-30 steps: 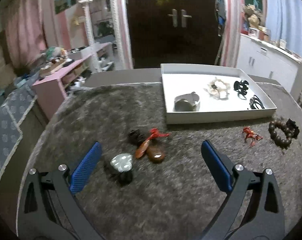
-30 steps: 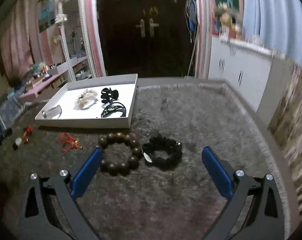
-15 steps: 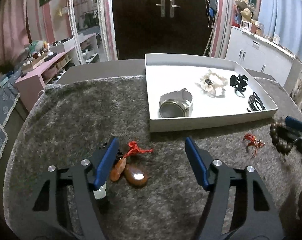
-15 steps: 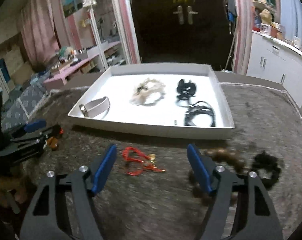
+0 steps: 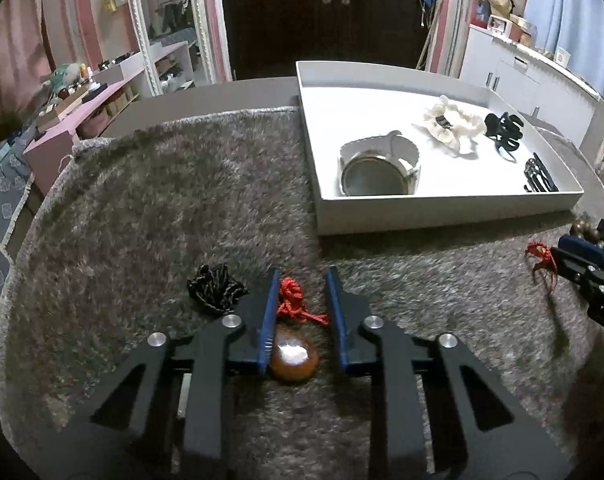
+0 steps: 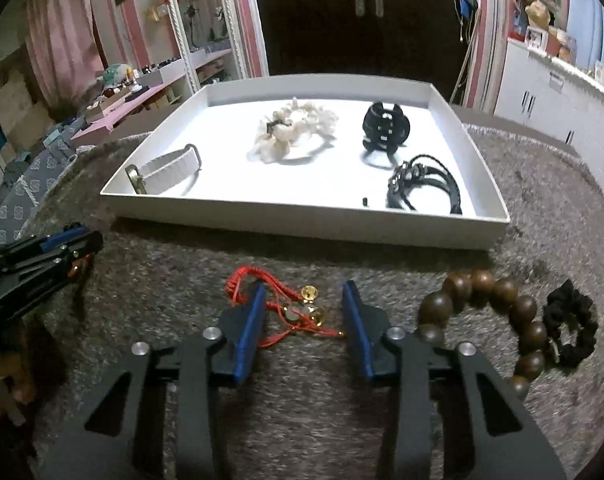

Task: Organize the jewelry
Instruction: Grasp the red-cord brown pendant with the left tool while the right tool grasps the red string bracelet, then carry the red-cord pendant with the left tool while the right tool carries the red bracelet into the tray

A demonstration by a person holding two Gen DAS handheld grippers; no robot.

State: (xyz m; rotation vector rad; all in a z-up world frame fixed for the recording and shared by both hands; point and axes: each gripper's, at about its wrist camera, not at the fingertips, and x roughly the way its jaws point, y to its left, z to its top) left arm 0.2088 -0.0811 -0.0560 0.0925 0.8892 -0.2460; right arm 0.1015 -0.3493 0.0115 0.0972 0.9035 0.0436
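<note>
A brown oval pendant (image 5: 294,356) on a knotted red cord (image 5: 292,300) lies on the grey shaggy rug (image 5: 142,208) at the lower centre of the left wrist view. The left tool (image 5: 300,276) has its blue fingers part-way apart on either side of the cord; the left finger looks to be touching it. A black cord bundle (image 5: 214,286) sits just to the left.

In the right wrist view, a red string bracelet with gold charms (image 6: 298,310) lies at lower centre between the parted fingers of the right tool (image 6: 305,292). To the right lie a wooden bead bracelet (image 6: 497,320) and a black scrunchie (image 6: 569,330).

Above, the white tray (image 6: 302,220) holds a watch (image 5: 377,168), a cream scrunchie (image 6: 294,130), a black claw clip (image 6: 385,128) and black cord bracelets (image 6: 421,184).
</note>
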